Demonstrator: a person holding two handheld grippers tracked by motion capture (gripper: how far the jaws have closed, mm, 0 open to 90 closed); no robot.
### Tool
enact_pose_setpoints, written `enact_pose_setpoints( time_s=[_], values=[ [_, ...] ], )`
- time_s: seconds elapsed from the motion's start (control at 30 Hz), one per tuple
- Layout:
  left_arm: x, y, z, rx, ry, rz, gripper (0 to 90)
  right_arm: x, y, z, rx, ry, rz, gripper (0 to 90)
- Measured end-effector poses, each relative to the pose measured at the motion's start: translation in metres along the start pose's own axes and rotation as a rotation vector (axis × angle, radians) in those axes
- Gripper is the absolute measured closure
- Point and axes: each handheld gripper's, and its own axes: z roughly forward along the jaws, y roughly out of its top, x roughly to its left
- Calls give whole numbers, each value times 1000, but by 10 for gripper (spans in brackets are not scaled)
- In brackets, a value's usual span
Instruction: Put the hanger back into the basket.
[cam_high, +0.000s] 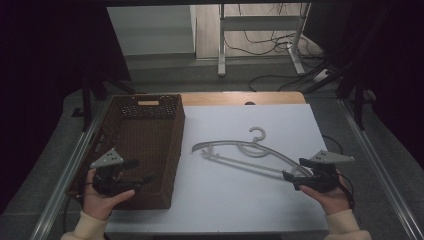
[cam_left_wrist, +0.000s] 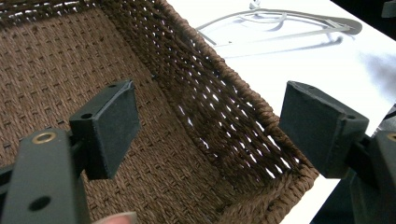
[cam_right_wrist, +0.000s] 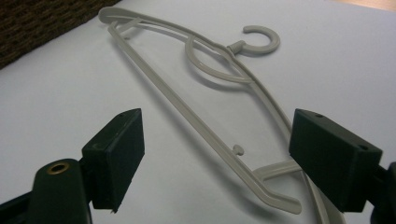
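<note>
Left claw (cam_high: 140, 171): black body, two black jaws with flat rectangular pads, each showing small screw holes; a brass-ringed hole on one jaw arm; grey three-cornered plate on top. Right claw (cam_high: 295, 171): same black build, flat rectangular pads, brass-ringed hole, grey three-cornered plate; dark cable looping beside the hand. Left hand (cam_high: 102, 200) and right hand (cam_high: 330, 197): cream ribbed sleeve cuffs at both wrists.

A white surface (cam_high: 240, 205) with a wooden strip along its far edge carries two things. A brown woven basket (cam_high: 150, 145) lies under the left fingers (cam_left_wrist: 109, 128), and a pale plastic hanger (cam_high: 245, 152) lies flat just ahead of the right fingers (cam_right_wrist: 116, 154).
</note>
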Motion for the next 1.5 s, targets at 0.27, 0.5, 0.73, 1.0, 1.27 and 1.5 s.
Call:
enact_pose_setpoints(
  time_s=[0.27, 0.5, 0.73, 1.0, 1.27, 1.5],
  values=[
    [-1, -2, 0, 11, 4, 0, 198, 0, 1, 3, 12, -2, -12, 187],
    [-3, -1, -1, 10, 3, 7, 199, 1, 2, -9, -15, -19, -9, 198],
    [-1, 1, 1, 12, -7, 9, 201, 13, 9, 5, -4, -25, -2, 201],
    [-5, 2, 0, 10, 10, 5, 202, 25, 14, 20, 7, -8, -9, 203],
    [-11, 3, -4, 2, 18, 15, 202, 20, 20, 31, 20, 20, -13, 205],
    [-8, -3, -1, 11, 8, 11, 202, 11, 29, 47, 50, 0, -8, 196]
  ],
)
